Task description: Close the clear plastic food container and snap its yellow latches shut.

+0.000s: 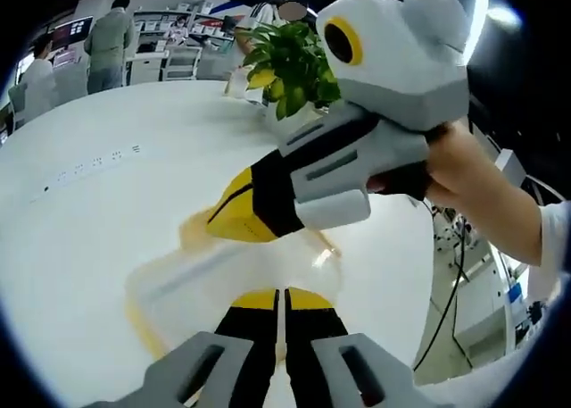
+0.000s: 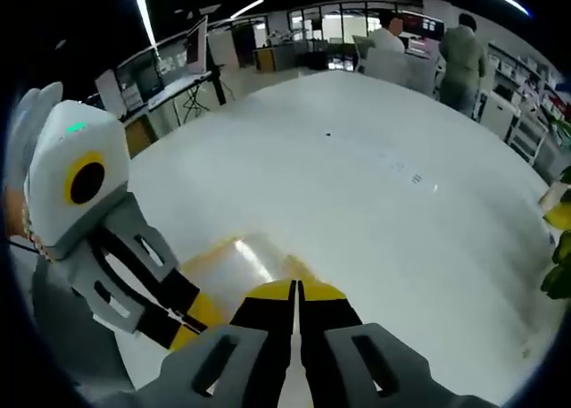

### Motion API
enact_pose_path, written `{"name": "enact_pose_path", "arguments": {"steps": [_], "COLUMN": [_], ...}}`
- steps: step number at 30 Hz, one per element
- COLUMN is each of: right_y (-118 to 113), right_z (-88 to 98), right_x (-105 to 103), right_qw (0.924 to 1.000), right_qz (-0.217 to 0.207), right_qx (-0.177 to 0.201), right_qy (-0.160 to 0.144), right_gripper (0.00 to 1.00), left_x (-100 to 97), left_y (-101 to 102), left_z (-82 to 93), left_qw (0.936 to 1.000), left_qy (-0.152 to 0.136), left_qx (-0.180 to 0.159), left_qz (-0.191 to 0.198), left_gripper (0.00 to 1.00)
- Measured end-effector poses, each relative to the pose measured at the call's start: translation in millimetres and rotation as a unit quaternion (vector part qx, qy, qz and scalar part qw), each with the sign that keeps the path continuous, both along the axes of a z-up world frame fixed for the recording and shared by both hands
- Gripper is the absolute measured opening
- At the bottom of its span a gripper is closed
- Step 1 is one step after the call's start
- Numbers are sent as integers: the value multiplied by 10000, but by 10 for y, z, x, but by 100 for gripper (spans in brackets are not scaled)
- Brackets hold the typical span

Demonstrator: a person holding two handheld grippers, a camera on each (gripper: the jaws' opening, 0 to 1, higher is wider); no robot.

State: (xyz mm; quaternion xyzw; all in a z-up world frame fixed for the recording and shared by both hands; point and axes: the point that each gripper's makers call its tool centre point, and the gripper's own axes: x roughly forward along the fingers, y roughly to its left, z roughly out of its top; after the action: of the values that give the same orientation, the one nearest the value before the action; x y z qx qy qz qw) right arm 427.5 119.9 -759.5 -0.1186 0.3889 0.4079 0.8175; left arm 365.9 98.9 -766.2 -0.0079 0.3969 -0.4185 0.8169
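No legible writing is seen. The clear plastic food container (image 1: 234, 278) is set low in the left gripper view on a white table (image 1: 89, 203). Both the left gripper (image 1: 282, 297) and right gripper (image 2: 296, 289) are pressed closed over it. A potted plant (image 1: 290, 64) and an office with people are seen at the top.

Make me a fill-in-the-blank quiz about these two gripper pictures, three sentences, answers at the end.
1. Both grippers, left and right, have jaw tips coloured ____.
2. The clear container rests on a ____ table.
3. Behind the right gripper in the left gripper view stands a green ____.

Answers: yellow; white; plant
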Motion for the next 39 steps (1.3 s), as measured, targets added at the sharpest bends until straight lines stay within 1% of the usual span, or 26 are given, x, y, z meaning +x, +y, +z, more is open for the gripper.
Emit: {"name": "enact_pose_path", "arguments": {"steps": [2, 3, 6, 10, 14, 15, 19, 21, 23, 26, 30, 31, 32, 33, 36, 38, 39], "right_y": [-9, -32, -50, -62, -69, -73, -77, -64, -38, -35, -34, -35, -34, -33, -35, -54, -78], "right_z": [-20, -44, -73, -101, -135, -148, -159, -155, -146, -150, -144, -143, -142, -137, -135, -140, -144], "right_x": [11, 29, 58, 141, 186, 188, 207, 199, 181, 180, 175, 173, 172, 168, 163, 161, 173], "right_qw": [10000, 9999, 9998, 9998, 9997, 9996, 9995, 9996, 9997, 9998, 9998, 9998, 9998, 9998, 9998, 9997, 9994], "right_qz": [-12, -16, -38, -115, -171, -189, -237, -256, -226, -180, -143, -146, -138, -102, -56, -30, 27], "right_qx": [-37, -130, -174, -164, -199, -208, -184, -128, -54, -106, -139, -140, -141, -147, -166, -229, -331], "right_qy": [-7, -51, -54, -25, -9, 8, 38, 86, 123, 55, 15, 6, -4, -28, -46, -39, -97], "right_gripper": [0, 0, 0, 0, 0, 0, 0, 0, 0, 0, 0, 0, 0, 0, 0, 0, 0], "left_x": [-64, -86, -144, -216, -340, -378, -492, -531, -538, -528, -488, -512, -517, -519, -538, -572, -568], "left_y": [-4, -8, -16, -25, -64, -75, -93, -92, -82, -49, -21, -43, -62, -70, -79, -87, -98], "left_z": [-5, 0, -8, -6, 45, 58, 52, 21, -47, -185, -330, -337, -334, -328, -313, -238, -148], "left_qw": [10000, 9999, 9999, 9997, 9992, 9990, 9984, 9982, 9983, 9984, 9986, 9980, 9981, 9982, 9984, 9975, 9969], "left_qy": [62, 61, 92, 16, 98, 157, 207, 207, 194, 230, 260, 355, 400, 384, 322, 254, 100], "left_qx": [-30, -49, -36, 42, -142, -193, -216, -177, -98, 26, 83, 20, -57, -83, -34, -40, -70], "left_qz": [-42, -68, -132, -258, -356, -371, -479, -528, -540, -507, -463, -519, -472, -449, -465, -657, -775], "left_gripper": [0, 0, 0, 0, 0, 0, 0, 0, 0, 0, 0, 0, 0, 0, 0, 0, 0]}}
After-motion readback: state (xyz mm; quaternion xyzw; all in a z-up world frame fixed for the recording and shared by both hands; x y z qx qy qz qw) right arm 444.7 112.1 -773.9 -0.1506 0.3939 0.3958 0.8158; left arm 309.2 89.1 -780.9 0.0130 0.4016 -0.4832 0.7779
